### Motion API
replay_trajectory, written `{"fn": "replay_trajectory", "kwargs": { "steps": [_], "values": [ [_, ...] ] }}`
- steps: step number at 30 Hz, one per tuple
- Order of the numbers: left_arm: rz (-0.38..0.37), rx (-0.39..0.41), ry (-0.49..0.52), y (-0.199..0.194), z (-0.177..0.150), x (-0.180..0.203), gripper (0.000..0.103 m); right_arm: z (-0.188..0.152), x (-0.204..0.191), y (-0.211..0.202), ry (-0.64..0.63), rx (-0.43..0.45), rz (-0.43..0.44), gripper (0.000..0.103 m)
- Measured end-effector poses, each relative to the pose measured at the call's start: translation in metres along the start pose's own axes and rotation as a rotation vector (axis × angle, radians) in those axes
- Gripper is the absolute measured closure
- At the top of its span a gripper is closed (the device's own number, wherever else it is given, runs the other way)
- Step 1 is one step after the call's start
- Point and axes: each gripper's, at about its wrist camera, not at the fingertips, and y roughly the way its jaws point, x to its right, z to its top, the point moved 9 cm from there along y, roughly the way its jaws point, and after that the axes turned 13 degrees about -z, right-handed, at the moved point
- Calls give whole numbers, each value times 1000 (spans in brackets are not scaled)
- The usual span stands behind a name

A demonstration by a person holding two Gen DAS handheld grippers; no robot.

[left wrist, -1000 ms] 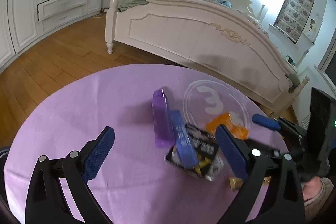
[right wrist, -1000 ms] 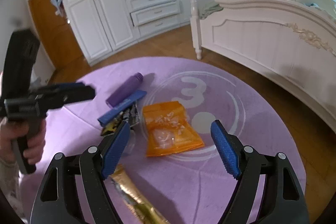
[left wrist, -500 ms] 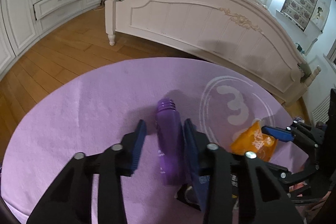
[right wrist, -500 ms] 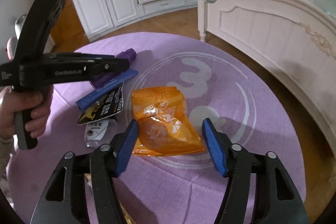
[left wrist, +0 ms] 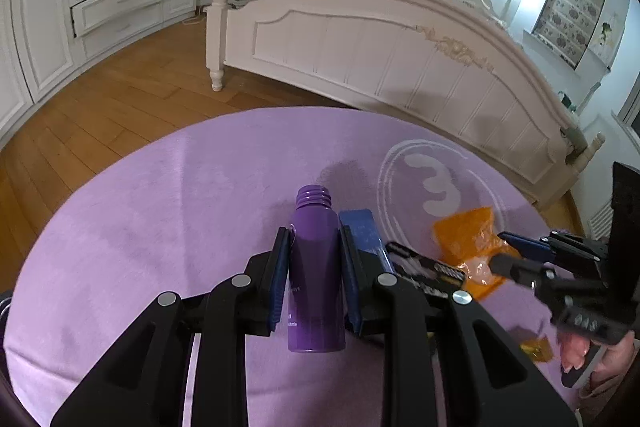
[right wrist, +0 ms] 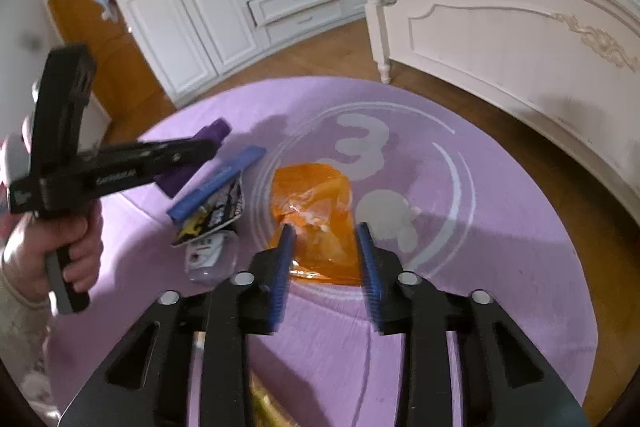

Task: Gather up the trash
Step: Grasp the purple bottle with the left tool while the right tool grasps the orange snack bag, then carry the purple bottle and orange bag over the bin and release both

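Observation:
A purple bottle without a cap lies on the round purple rug. My left gripper is closing, and both blue pads press on the bottle's sides. In the right wrist view the same bottle pokes out past the left gripper. An orange plastic bag lies crumpled on the rug. My right gripper is closing on its near end, and the pads squeeze it. The left wrist view shows the right gripper at the orange bag.
A blue flat box, a black printed wrapper and a clear plastic tub lie between the two grippers. A gold wrapper lies near the person's hand. A white bed and wardrobe stand beyond the rug.
Both grippers have closed from wide open. The left one now clamps the purple bottle. The right one has narrowed onto the orange bag, which has crumpled.

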Motion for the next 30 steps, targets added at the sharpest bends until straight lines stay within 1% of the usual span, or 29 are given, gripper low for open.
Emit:
{"fn": "replay_trajectory", "kwargs": {
  "steps": [2, 8, 13, 18, 23, 30],
  "values": [
    [-4, 23, -1, -14, 0, 2, 78, 1, -1, -7, 7, 12, 0, 80],
    [-13, 90, -5, -60, -6, 8, 78, -2, -14, -30, 2, 37, -9, 87],
    [-11, 145, -14, -101, -19, 7, 78, 0, -28, -54, 2, 75, -11, 88],
    [2, 185, -40, -128, -35, -2, 78, 8, -55, -81, -30, 126, 4, 88],
    [31, 222, -75, -157, -52, -20, 78, 13, -102, -99, -76, 152, 77, 88],
    [83, 271, -155, -196, -81, -61, 78, 7, -188, -102, -172, 130, 178, 88]
  ]
}}
